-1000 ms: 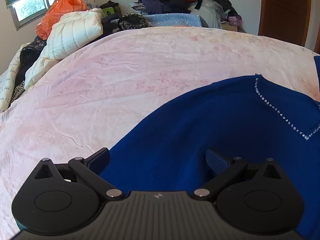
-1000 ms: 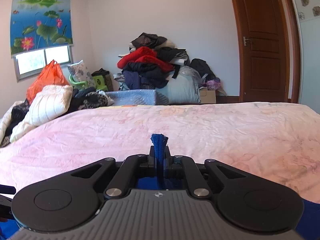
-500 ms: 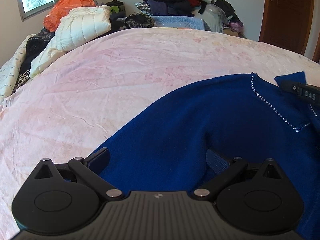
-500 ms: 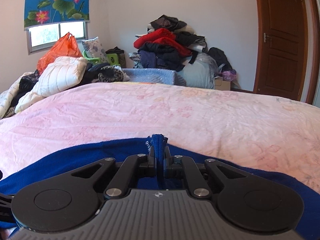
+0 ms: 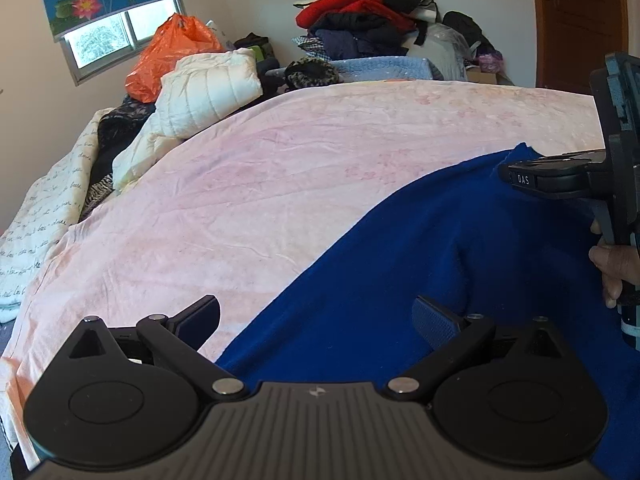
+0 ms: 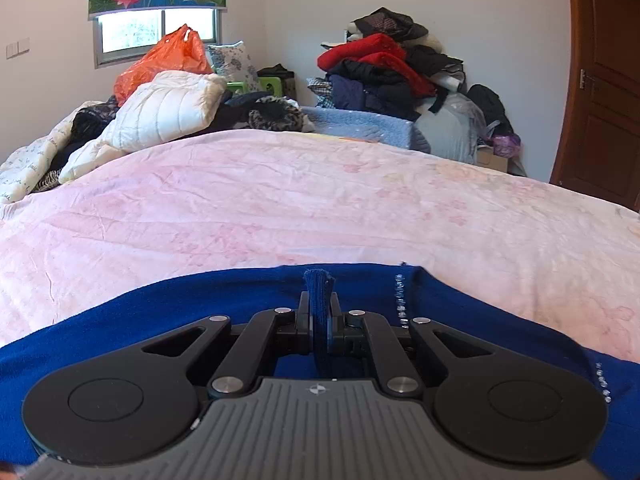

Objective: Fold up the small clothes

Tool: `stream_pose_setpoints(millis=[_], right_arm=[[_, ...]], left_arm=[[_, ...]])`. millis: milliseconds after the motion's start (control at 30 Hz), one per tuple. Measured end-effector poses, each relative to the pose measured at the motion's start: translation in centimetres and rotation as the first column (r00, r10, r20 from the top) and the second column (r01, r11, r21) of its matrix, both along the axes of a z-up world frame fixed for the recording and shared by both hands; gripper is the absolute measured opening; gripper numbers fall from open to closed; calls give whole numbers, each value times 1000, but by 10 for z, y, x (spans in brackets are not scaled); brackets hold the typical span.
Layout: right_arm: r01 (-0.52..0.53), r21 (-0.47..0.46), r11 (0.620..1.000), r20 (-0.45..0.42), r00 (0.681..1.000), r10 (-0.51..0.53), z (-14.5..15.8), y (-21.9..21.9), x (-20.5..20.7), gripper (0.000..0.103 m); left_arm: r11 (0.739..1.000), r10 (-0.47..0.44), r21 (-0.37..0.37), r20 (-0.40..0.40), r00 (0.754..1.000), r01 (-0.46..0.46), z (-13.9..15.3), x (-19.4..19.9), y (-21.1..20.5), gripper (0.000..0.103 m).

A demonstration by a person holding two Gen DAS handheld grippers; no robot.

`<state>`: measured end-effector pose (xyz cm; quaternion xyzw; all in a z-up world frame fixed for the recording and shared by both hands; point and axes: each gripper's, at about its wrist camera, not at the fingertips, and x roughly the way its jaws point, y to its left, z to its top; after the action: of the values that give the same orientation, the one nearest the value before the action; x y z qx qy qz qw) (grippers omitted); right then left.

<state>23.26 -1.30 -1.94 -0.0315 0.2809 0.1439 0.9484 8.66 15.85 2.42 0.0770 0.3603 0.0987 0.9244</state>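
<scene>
While the right gripper (image 6: 319, 322) pinches a blue sweater (image 6: 120, 332) edge, the left gripper (image 5: 316, 322) gapes just over the sweater's body, nearer the bed (image 5: 260, 184).

bright daylight frm window (image 6: 154, 34) | sharp | soft shadows | fisheye warp @ edges

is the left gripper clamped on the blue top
No, the left gripper stands wide open over the blue top, gripping nothing.
</scene>
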Motion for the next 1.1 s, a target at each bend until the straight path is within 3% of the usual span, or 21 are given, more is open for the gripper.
stream_pose_setpoints(millis=[67,133,200,300,400,500,600,667,733,833,900,967,1033,1100], right_arm=[[-55,53,997,-72,996,58,-5,-1,9,17],[-111,186,976,-169,975,143,-9,-11,15,41],[-105,310,945,-152,975,159,-2,-27,5,46],[-72,414,907,-151,978,146,11,-48,-13,50],[-54,378,924,-223,964,147,10,-46,-18,52],[-69,255,964,-286,948,143,-7,-24,-20,64],[-75,201,977,-227,966,121,-2,-11,-41,64],[-173,227,958,-190,957,218,8,1,-61,64],[-329,250,911,-187,907,378,15,19,-84,67],[-568,286,771,-214,747,630,17,55,-122,69],[-704,228,672,-213,637,741,14,84,-156,69],[-812,95,576,-215,548,808,9,113,-188,70],[-862,-30,506,-215,500,839,1,137,-216,76],[-884,-35,466,-272,457,847,-6,161,-231,76]], left_arm=[[1000,19,-3,-7,1000,-19,-1,-4,9,103],[999,50,-8,-10,999,-50,-1,-8,21,103],[996,86,-14,-3,996,-86,-1,-15,34,103],[989,146,-30,-12,989,-146,0,-22,54,103],[980,190,-65,-17,982,-190,2,-29,73,103],[971,226,-70,-23,974,-227,4,-37,88,103],[965,259,-41,-7,966,-259,7,-47,98,103],[960,278,-17,-13,960,-278,7,-51,105,103],[953,302,8,-12,953,-302,9,-57,114,103],[937,348,32,15,937,-349,16,-70,129,103],[926,376,15,13,927,-376,20,-77,141,103],[921,390,-17,4,921,-390,21,-85,154,103],[915,402,-38,-14,916,-402,21,-93,165,103],[907,419,-31,-14,908,-420,21,-103,174,103]])
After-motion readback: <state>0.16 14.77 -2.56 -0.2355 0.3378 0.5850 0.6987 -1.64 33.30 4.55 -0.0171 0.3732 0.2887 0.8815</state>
